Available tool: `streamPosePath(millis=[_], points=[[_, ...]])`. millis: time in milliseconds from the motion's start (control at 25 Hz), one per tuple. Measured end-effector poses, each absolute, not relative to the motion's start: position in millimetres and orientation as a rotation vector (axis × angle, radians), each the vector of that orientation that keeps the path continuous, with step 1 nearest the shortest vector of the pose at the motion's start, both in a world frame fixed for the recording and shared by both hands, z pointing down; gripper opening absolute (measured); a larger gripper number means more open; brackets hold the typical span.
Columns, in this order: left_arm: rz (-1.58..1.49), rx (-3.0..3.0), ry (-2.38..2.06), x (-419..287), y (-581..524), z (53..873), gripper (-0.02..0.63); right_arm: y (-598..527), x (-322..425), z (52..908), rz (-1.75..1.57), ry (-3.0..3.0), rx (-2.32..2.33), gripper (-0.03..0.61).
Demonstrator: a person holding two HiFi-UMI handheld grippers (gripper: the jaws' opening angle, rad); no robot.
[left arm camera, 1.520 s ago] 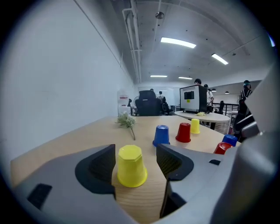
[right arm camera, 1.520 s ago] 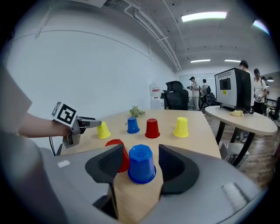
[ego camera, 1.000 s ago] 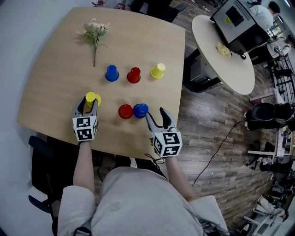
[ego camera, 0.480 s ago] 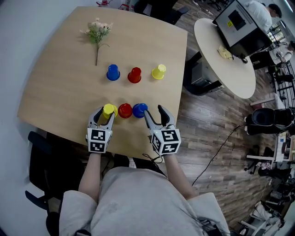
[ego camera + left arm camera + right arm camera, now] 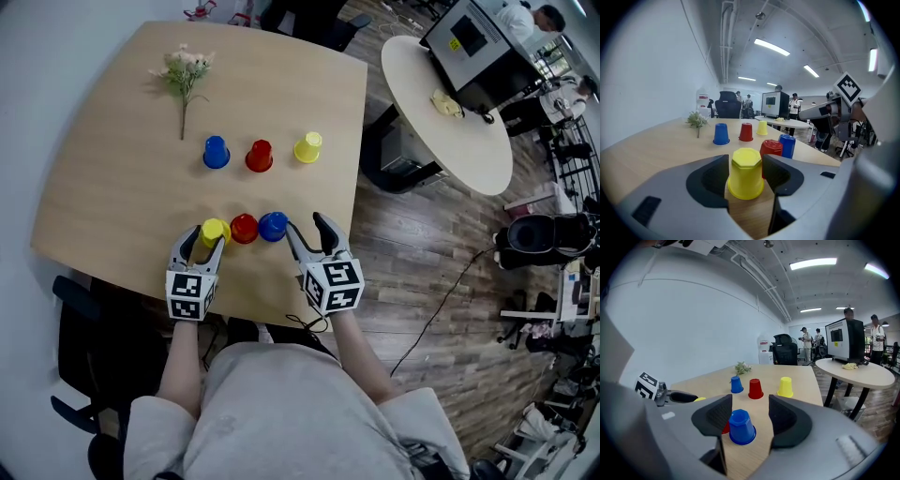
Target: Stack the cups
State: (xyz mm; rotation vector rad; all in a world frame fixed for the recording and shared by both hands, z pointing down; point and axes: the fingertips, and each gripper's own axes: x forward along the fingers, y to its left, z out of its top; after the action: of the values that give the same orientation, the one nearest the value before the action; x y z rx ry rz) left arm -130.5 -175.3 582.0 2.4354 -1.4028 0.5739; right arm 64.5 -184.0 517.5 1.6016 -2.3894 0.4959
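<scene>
Six upturned cups stand on the wooden table. The near row reads yellow cup, red cup, blue cup, close side by side. My left gripper is shut on the yellow cup, whose rim rests on the table beside the red one. My right gripper is open; the near blue cup stands between its jaw tips, close to the left jaw, with a gap on the right. The far row holds a blue cup, a red cup and a yellow cup.
A dried flower sprig lies at the table's far left. The table's near edge runs just under both grippers. A round white table with a monitor cart stands to the right across wooden floor. People stand far off in the room.
My left gripper has carried the yellow cup rightward until it stands next to the near red cup. The right gripper has stayed by the blue cup.
</scene>
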Motion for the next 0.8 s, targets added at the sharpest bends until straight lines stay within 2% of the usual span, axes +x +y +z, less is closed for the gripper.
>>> streamPosePath(millis=[200,400,800], points=[[0.454,2.408,-1.500,-149,-172,554,0.206,-203,82,499,0.468,-2.412,1.519,0.184],[0.340,2.358,-1.593,-162,-169,529,0.037,-242,102,482,0.449,-2.411,1.452,0.163],[0.323,2.405,-1.635,-144,-216,467,0.035,-323,127,512,0.436,-2.318,1.406,0.173]])
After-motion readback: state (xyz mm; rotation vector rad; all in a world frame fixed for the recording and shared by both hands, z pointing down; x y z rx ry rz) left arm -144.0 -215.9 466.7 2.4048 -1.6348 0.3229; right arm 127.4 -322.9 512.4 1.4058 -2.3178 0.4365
